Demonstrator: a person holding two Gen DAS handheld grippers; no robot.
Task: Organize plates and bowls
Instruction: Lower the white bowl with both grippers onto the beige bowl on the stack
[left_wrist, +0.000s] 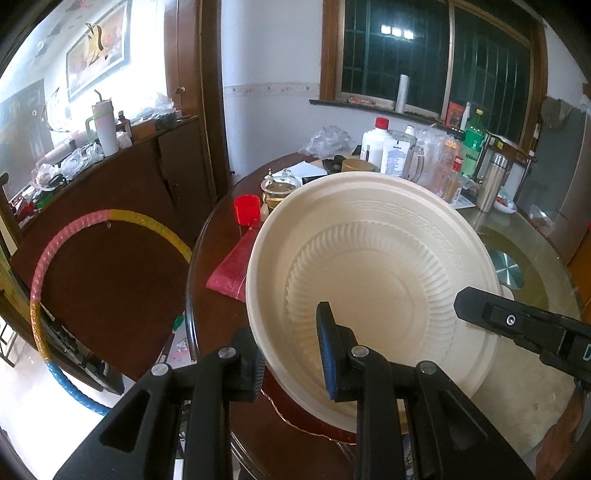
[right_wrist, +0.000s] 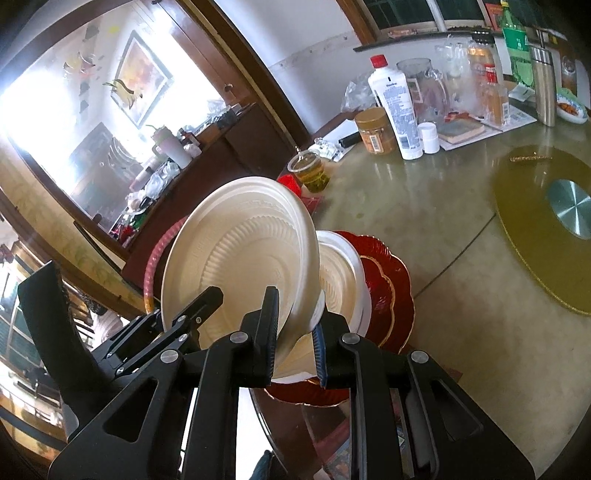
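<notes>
A cream ridged plate (left_wrist: 373, 269) is held tilted above the table edge by both grippers. My left gripper (left_wrist: 291, 358) is shut on its near-left rim. My right gripper (right_wrist: 295, 339) is shut on its near rim in the right wrist view, where the cream plate (right_wrist: 240, 251) stands almost on edge. One of the right gripper's fingers (left_wrist: 480, 306) shows against the plate's right side in the left wrist view. The left gripper's fingers (right_wrist: 199, 306) show at the plate's left side in the right wrist view. Behind the plate, a white plate (right_wrist: 347, 273) lies on stacked red gold-edged plates (right_wrist: 388, 291).
A red cup (left_wrist: 246, 209) and a glass jar of yellow liquid (left_wrist: 277, 192) stand beyond the plate. Bottles, a jug and a steel flask (right_wrist: 545, 85) crowd the table's far side. A round turntable (right_wrist: 546, 236) sits at the right. A coloured hoop (left_wrist: 48, 258) leans against the cabinet.
</notes>
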